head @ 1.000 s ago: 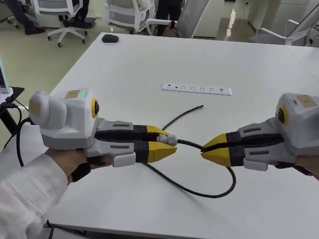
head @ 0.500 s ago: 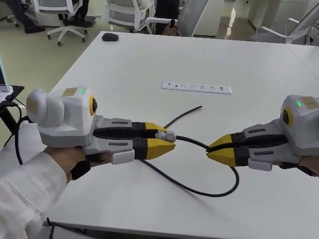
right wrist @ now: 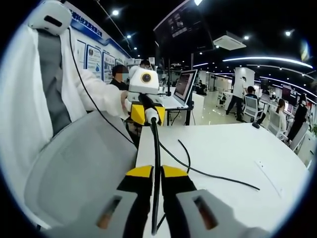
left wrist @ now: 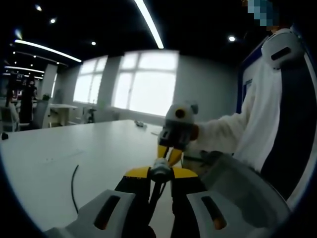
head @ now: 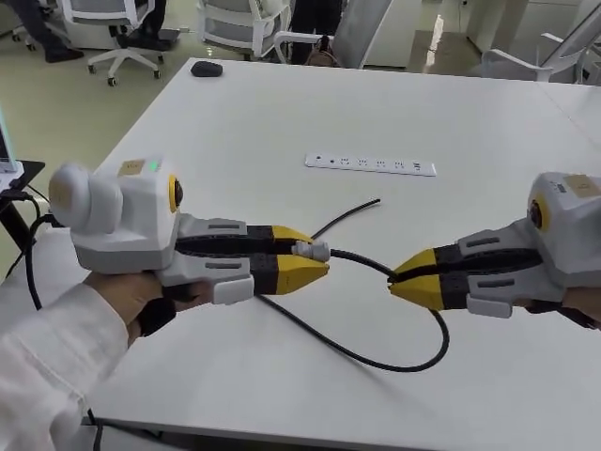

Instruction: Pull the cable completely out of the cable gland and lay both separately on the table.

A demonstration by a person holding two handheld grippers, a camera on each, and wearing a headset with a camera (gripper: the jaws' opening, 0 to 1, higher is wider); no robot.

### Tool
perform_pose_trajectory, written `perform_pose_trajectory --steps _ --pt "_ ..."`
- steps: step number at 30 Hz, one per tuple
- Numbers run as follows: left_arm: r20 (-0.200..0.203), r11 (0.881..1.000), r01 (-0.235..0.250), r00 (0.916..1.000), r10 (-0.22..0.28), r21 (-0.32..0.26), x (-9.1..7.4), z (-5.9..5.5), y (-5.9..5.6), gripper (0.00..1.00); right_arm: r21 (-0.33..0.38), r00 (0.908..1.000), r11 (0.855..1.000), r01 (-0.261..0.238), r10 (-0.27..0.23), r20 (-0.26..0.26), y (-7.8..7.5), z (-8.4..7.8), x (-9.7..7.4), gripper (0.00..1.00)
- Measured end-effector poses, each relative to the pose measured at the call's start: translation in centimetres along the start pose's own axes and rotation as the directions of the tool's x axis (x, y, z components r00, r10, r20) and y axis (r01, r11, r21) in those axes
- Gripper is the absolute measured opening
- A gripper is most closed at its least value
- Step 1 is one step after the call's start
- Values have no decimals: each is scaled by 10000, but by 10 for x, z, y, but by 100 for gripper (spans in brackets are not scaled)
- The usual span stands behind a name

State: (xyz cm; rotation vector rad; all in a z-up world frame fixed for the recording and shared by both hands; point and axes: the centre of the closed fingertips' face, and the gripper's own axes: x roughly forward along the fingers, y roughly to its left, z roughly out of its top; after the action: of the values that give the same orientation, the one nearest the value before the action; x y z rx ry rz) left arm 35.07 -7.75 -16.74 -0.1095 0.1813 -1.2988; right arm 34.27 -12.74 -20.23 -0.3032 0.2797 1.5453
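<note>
The cable gland (head: 312,251) is pinched in the left claw (head: 324,259), the cable (head: 360,256) in the right claw (head: 392,279); slightly more cable has been drawn out between them.

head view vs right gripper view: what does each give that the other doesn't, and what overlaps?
Head view adds the right gripper from outside: its white housing and the hand gripping it. Right gripper view adds a monitor on a stand, a grey chair back and people at far desks. Both: left gripper shut on the cable gland, black cable running from it into the right gripper's shut jaws, white table.
</note>
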Motion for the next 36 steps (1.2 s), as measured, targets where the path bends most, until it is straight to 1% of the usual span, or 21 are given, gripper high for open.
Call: perform_pose_trajectory --steps 5,10,13,15,18,23,27,30,36 --pt "-146 9999 32 9999 -30 135 3 -1 -2 16 -155 10000 9999 -59 60 60 1 11 5 11" --pt "-282 9997 105 9996 -99 222 6 -3 -4 16 -384 9995 9992 -116 127 289 2 28 11 16" --pt "-288 9998 110 9995 -104 190 7 -3 -4 16 -607 9985 9979 -238 268 486 5 40 16 15" --pt "-281 9998 115 9995 -111 154 7 -3 -4 16 -756 9979 9965 -346 386 522 8 46 20 15" --pt "-287 9998 111 9995 -107 139 7 -3 -4 16 -990 9979 9941 -452 495 418 10 47 24 13" --pt "-296 9999 113 9995 -110 120 7 -4 -5 16 -1086 9977 9930 -460 512 452 9 48 25 4" --pt "-316 9999 109 9994 -105 125 6 -4 -5 16 -986 9973 9940 -477 529 516 9 47 25 4" --pt "-328 9998 108 9994 -104 136 7 -4 -5 16 -1053 9978 9935 -437 487 454 9 44 25 4" --pt "-358 9998 115 9993 -110 135 8 -4 -5 16 -1010 9975 9942 -377 435 557 9 43 24 3"
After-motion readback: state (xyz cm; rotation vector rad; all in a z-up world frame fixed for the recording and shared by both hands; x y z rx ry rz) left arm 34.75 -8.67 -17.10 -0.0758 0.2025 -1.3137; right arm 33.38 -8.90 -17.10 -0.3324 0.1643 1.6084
